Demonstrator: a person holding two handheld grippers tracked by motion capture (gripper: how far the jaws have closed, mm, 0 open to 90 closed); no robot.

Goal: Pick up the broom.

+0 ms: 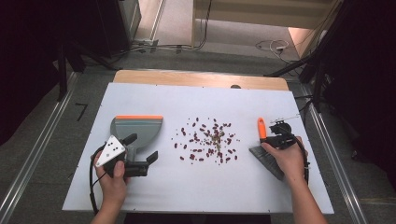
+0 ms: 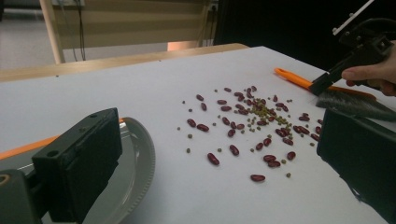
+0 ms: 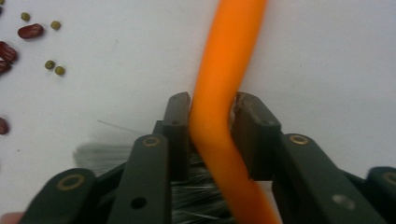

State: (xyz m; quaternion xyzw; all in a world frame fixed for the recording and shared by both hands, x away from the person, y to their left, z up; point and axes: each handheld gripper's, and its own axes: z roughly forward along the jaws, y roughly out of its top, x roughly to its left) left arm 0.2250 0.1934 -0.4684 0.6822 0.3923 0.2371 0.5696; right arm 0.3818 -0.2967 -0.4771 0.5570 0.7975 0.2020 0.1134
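Gripping brush (image 3: 219, 93) orange handle, right gripper (image 3: 212, 105) jaws clamped; left gripper (image 1: 140, 151) jaws apart straddling dustpan (image 1: 137, 128) handle; beans (image 1: 208, 140) scattered between.

No text, label, brand or number can be read in any view. A dark mark like a "7" is seen on the floor (image 1: 81, 111), at 9 o'clock from the table (image 1: 140, 186).

left tool (image 1: 141, 151) jaws spread wide, right tool (image 1: 272, 136) jaws clamped together
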